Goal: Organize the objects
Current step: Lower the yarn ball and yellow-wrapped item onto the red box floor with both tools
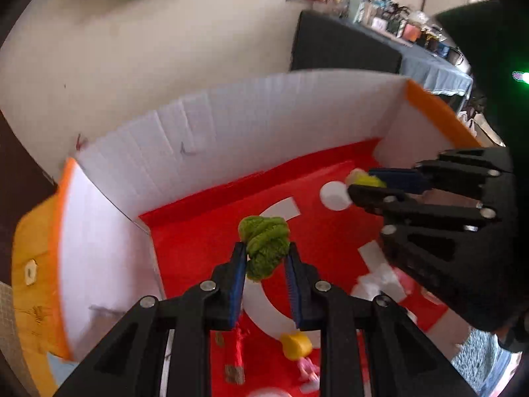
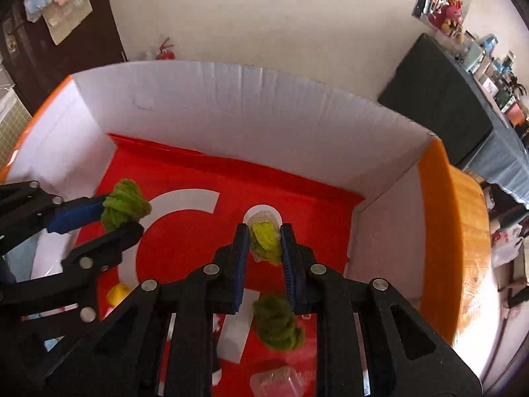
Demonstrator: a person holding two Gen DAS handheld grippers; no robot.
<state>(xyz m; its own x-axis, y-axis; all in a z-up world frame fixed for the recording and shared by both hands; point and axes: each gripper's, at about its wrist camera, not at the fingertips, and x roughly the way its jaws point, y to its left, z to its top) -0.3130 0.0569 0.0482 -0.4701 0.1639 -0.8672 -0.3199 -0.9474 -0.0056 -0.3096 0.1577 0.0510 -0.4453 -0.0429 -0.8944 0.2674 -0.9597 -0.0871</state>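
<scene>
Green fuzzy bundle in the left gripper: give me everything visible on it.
The green fuzzy bundle is a knotted clump of olive-green chenille-like strands, soft and matted. It is pinched between the blue pads of the left gripper, sticking out past the fingertips, with a lobe hanging below in the left wrist view. It is held in the air above the red floor of the box, touching only the pads. The right wrist view shows the same rounded, twisted lump.

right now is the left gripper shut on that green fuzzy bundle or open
Shut on it: the left gripper pinches the green fuzzy bundle between both blue pads, held in the air above the red box floor.
</scene>
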